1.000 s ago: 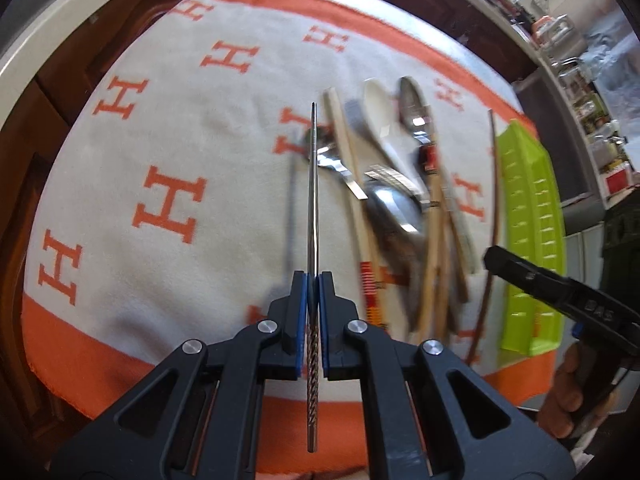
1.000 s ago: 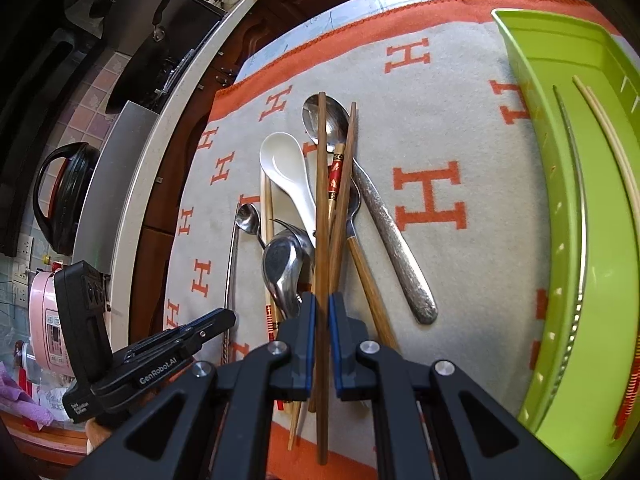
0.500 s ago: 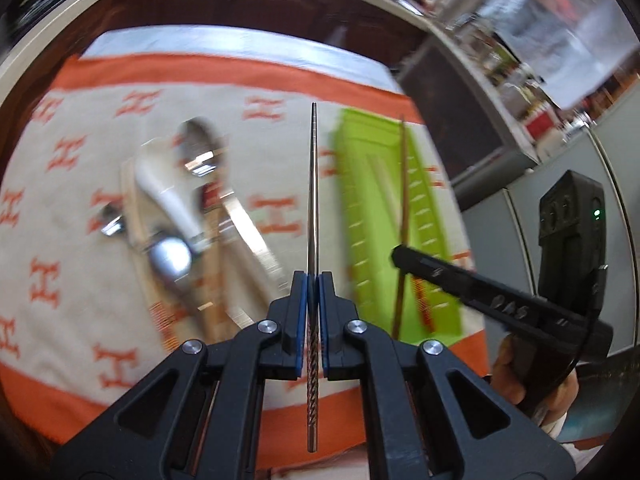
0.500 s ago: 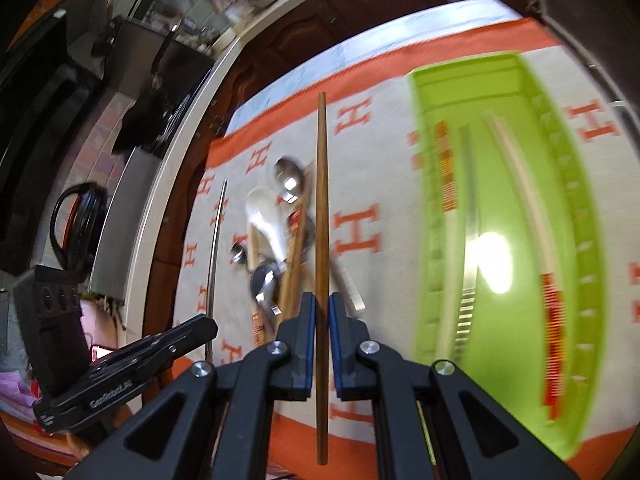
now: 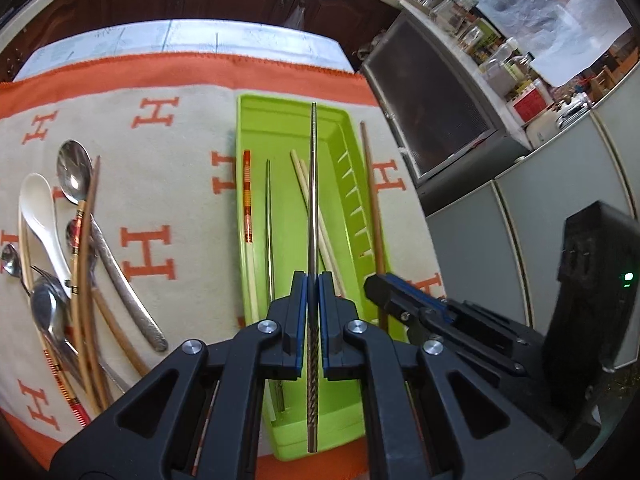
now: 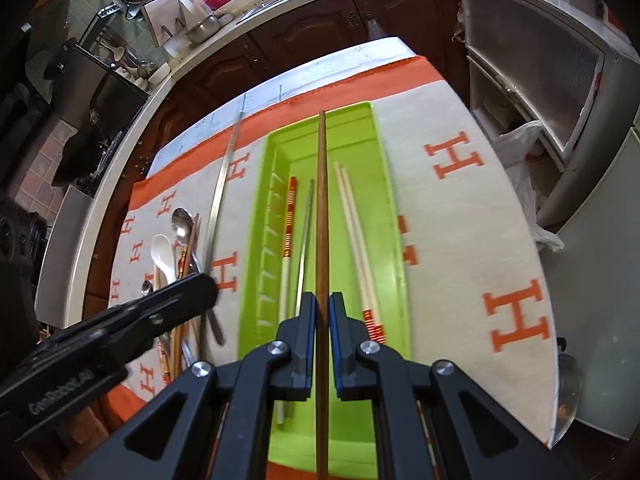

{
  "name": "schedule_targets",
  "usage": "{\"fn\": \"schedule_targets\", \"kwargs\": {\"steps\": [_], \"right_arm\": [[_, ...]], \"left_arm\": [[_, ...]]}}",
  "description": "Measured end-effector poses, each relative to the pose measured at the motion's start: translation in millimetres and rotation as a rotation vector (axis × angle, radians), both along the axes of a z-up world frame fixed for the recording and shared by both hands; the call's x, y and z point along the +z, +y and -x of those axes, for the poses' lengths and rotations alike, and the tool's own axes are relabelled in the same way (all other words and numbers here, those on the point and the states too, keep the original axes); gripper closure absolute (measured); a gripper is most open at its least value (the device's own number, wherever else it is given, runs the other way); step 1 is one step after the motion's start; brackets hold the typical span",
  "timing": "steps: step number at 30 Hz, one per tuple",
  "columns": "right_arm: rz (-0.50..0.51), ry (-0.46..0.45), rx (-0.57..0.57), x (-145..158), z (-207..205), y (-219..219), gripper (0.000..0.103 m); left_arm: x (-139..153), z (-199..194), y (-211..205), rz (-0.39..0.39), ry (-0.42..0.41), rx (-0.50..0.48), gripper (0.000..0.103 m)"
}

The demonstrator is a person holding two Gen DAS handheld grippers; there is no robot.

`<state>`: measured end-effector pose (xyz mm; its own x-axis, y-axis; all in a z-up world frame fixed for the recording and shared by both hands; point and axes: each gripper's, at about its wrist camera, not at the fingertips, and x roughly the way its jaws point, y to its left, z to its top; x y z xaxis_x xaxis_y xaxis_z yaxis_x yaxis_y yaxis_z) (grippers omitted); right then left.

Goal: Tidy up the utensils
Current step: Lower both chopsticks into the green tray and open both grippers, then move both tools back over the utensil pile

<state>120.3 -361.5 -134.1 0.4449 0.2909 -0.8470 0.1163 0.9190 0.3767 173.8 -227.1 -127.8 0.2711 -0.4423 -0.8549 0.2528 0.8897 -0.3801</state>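
Note:
My left gripper (image 5: 313, 280) is shut on a metal chopstick (image 5: 312, 184) and holds it lengthwise above the green tray (image 5: 256, 112). My right gripper (image 6: 321, 300) is shut on a brown wooden chopstick (image 6: 321, 200), also lengthwise above the green tray (image 6: 384, 184). The tray holds an orange-banded chopstick (image 5: 247, 196), a metal chopstick (image 5: 269, 208) and pale wooden chopsticks (image 5: 304, 184). In the left wrist view the right gripper (image 5: 384, 288) with its brown chopstick (image 5: 370, 184) is at the tray's right edge.
A pile of spoons and chopsticks (image 5: 72, 248) lies on the orange-and-white cloth (image 5: 152, 184) left of the tray, with a white ceramic spoon (image 5: 38, 216) in it. Dark cabinets (image 6: 280, 40) lie beyond the table's far edge; a grey cabinet (image 5: 472, 248) stands to the right.
Both grippers have swung right from the utensil pile to over the green tray, each still holding its chopstick. The chopsticks now line up with the tray's length.

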Motion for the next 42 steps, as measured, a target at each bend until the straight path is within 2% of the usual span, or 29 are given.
{"fn": "schedule_targets", "kwargs": {"steps": [6,8,11,13,17,24,42], "right_arm": [[0.062,-0.012,0.015,-6,-6,-1,0.096],[0.039,-0.001,0.017,-10,-7,-3,0.096],[0.008,0.010,0.003,-14,-7,-5,0.096],[-0.012,0.008,-0.003,-15,-5,-7,0.096],[-0.028,0.006,-0.001,-13,0,-3,0.095],[-0.031,-0.014,0.022,-2,12,12,0.095],[0.022,-0.020,0.105,20,47,70,0.095]], "left_arm": [[-13,0,-6,-0.045,-0.001,-0.005,0.097],[-12,4,-4,-0.052,-0.011,-0.008,0.080],[-3,12,4,-0.085,-0.062,0.011,0.064],[3,18,9,-0.089,-0.083,0.017,0.061],[13,31,27,-0.133,-0.127,0.045,0.059],[19,47,62,-0.170,-0.152,0.095,0.059],[36,98,146,-0.185,-0.208,0.210,0.059]]}}
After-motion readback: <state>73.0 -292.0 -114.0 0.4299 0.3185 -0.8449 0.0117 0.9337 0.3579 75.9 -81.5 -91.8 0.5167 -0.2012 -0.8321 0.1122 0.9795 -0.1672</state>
